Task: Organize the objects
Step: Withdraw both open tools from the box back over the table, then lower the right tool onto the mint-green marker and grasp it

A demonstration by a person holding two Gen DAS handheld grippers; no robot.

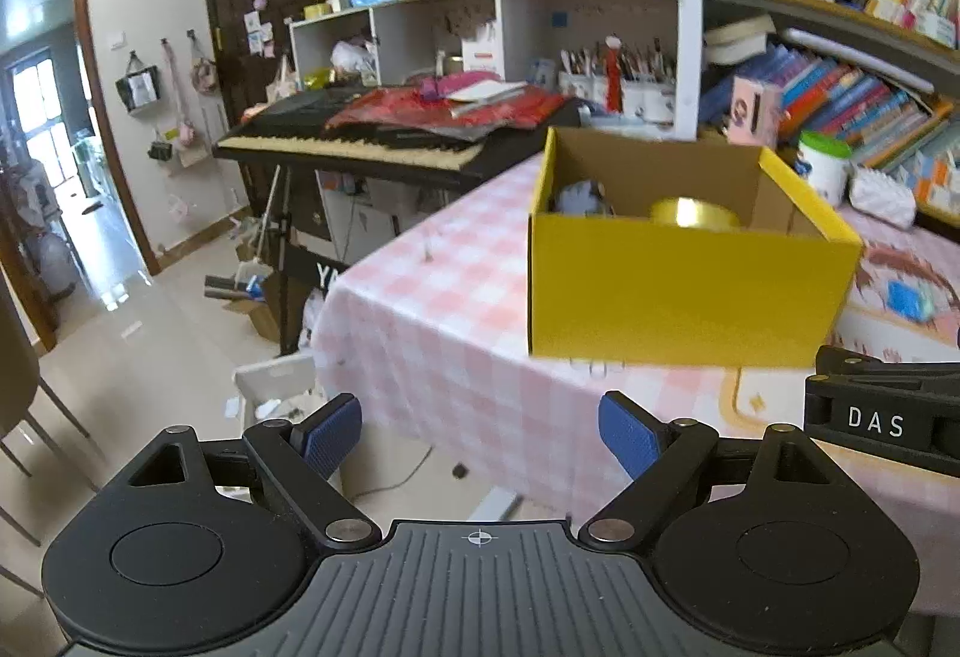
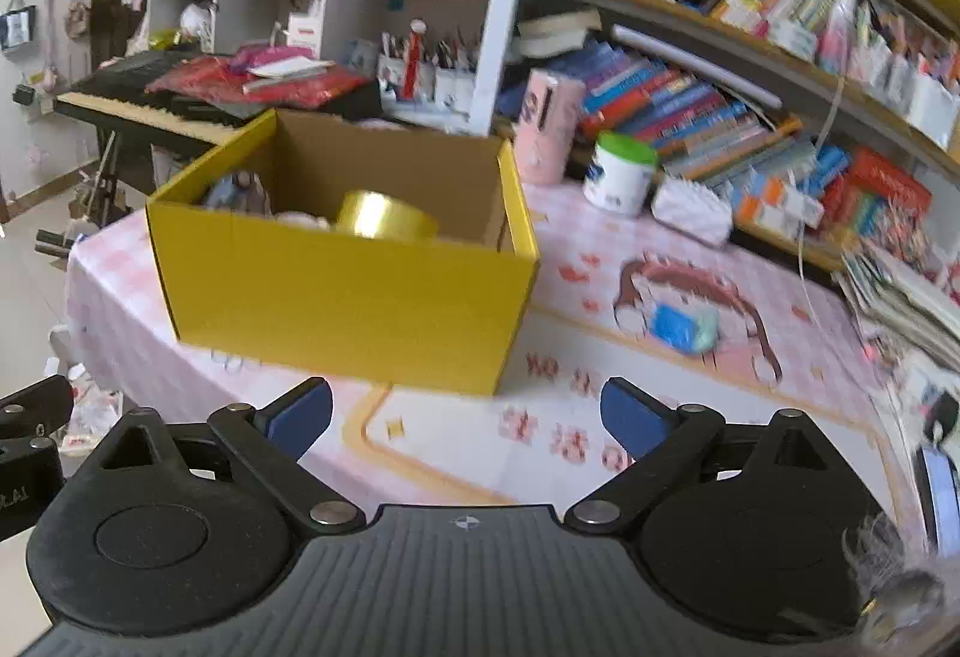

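A yellow cardboard box (image 1: 690,291) stands open on the pink checked tablecloth (image 1: 444,309). Inside it lie a gold tape roll (image 1: 693,213) and a grey-blue soft item (image 1: 579,198). The box (image 2: 342,291), the roll (image 2: 384,216) and the soft item (image 2: 234,192) also show in the right wrist view. A small blue object (image 2: 684,327) lies on the cartoon mat to the box's right; it also shows in the left wrist view (image 1: 909,300). My left gripper (image 1: 480,438) is open and empty, in front of the table's left corner. My right gripper (image 2: 465,417) is open and empty, above the mat in front of the box.
A keyboard piano (image 1: 360,147) piled with red cloth stands behind the table. Bookshelves (image 2: 750,75) line the back right. A white tub with a green lid (image 2: 621,171), a pink container (image 2: 549,126) and a white pouch (image 2: 690,210) stand behind the box. Stacked papers (image 2: 912,291) lie at right.
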